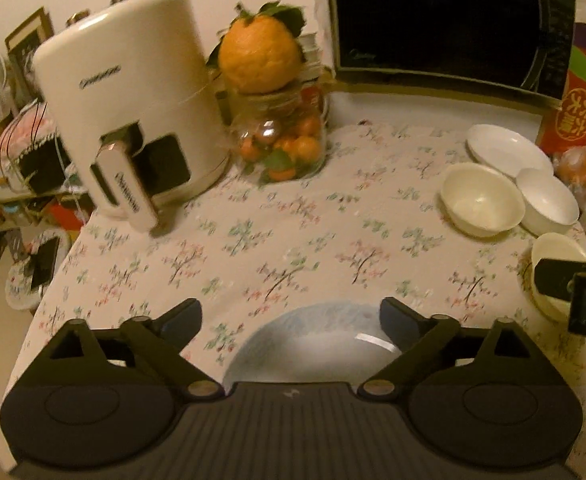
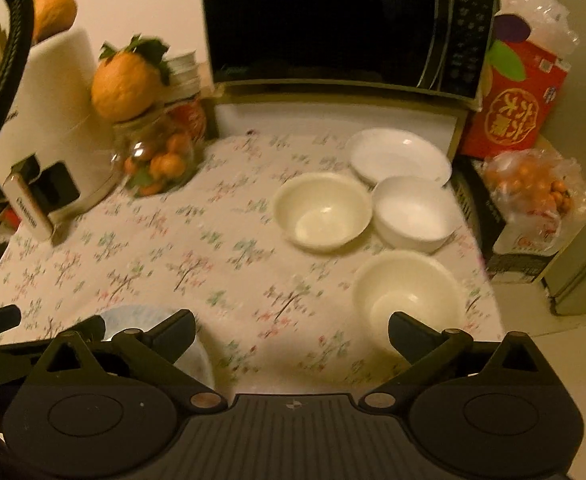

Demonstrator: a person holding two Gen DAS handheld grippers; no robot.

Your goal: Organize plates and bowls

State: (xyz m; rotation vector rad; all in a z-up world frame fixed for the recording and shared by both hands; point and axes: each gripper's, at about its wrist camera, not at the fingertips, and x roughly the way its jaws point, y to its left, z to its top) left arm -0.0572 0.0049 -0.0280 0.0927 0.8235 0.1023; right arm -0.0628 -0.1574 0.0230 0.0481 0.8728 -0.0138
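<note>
A pale blue-white plate [image 1: 313,348] lies on the floral tablecloth [image 1: 293,240], just under and between the fingers of my open left gripper [image 1: 291,314], which touch nothing. At the right stand a white plate [image 1: 509,150], a cream bowl [image 1: 481,200], a white bowl [image 1: 549,200] and a nearer cream bowl [image 1: 553,250], partly hidden by one of the right gripper's fingers [image 1: 557,280]. My right gripper [image 2: 293,328] is open and empty above the cloth. The near cream bowl [image 2: 407,292] sits by its right finger, and the pale plate [image 2: 133,320] shows behind its left finger.
A white air fryer [image 1: 133,120] and a glass jar of small oranges [image 1: 281,148] topped by a big orange stand at the back left. A black microwave [image 2: 333,20] fills the back. A red box [image 2: 513,104] and a bag of oranges [image 2: 533,192] sit off the table's right edge.
</note>
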